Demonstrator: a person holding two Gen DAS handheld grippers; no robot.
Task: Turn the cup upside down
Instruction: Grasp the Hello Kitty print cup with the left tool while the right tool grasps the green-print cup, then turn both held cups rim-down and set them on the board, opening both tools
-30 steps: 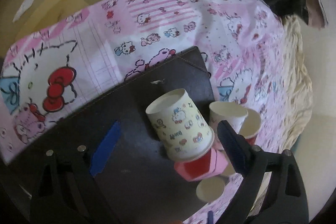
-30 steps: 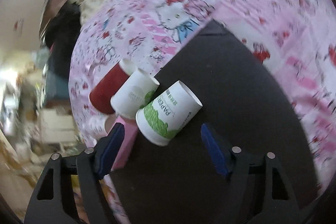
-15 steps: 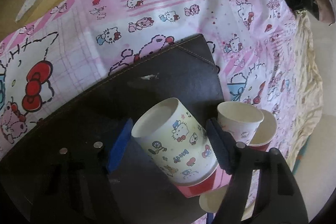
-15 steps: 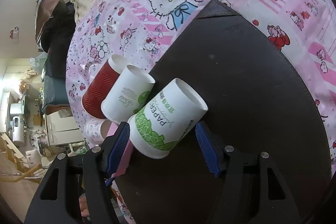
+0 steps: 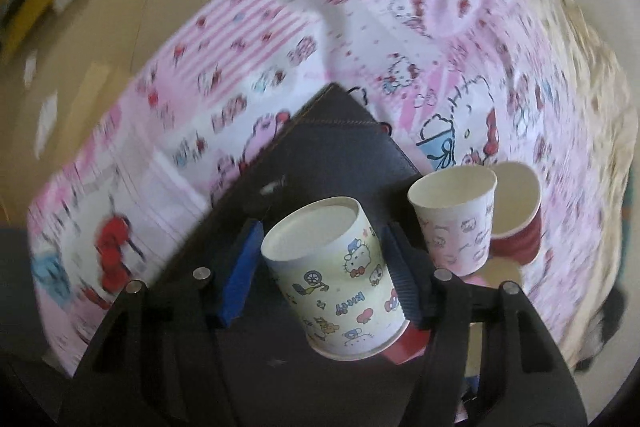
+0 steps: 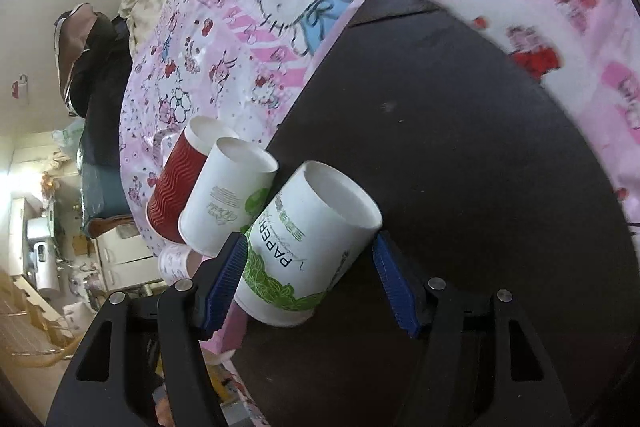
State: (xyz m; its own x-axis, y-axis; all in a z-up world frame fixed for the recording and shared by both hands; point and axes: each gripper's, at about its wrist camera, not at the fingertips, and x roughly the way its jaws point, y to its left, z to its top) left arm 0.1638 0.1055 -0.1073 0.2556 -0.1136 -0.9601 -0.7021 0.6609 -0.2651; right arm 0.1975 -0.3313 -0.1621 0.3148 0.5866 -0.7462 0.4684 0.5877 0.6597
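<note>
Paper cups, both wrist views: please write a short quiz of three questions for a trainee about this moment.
1. Choose one: which cup is between the pads of the left hand-held gripper?
A. red ribbed cup
B. cartoon-print cup
C. green-print cup
2. True or false: the green-print cup is nested inside the red ribbed cup.
3. Short answer: in the left wrist view, which end of the cartoon-print cup shows, its open mouth or its closed base?

Key
1. B; the jaws have just been closing on it.
2. False; a white cup sits between them.
3. The closed base.
</note>
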